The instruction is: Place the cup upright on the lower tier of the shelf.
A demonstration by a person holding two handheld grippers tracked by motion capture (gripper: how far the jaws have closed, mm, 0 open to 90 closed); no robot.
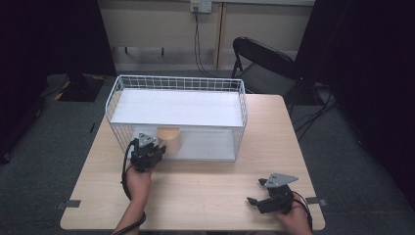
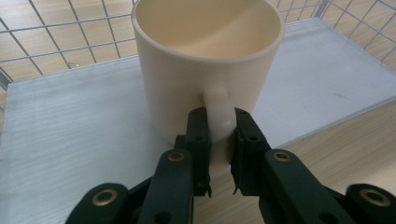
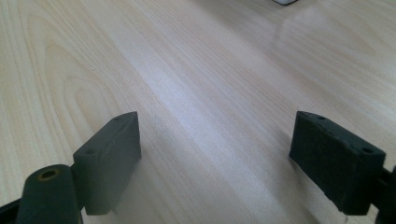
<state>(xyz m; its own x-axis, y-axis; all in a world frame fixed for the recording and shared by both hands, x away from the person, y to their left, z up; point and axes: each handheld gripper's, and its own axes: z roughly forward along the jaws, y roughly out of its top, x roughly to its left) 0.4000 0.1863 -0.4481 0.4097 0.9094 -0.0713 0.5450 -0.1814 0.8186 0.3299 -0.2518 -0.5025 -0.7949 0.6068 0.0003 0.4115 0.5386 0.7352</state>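
- Gripping the cream mug (image 2: 205, 70) by its handle (image 2: 218, 109), the left gripper (image 1: 147, 149) sits at the open front of the white wire rack (image 1: 235, 83), at the rack's left end; its jaws are pinched tight on the handle from both sides.
- In the left gripper view the mug stands upright on the rack's lower white shelf (image 2: 70, 135), close to the shelf's front edge, with the wire mesh behind it. In the high view it shows just under the upper shelf (image 1: 176, 107).
- Judging by this, the mug has reached the lower shelf but is not yet let go: the placing looks nearly done. What remains, I think, is to open the jaws and draw the left hand (image 1: 139, 181) back out. Whether the base rests fully on the shelf I cannot tell.
- Between the two hands the wooden table (image 1: 205, 186) lies bare.
- At the right, the right gripper (image 1: 271, 196) rests low near the table's front edge, well apart from the rack. Its jaws stand wide with nothing between them, only wood grain beneath, so it seems to be idle.
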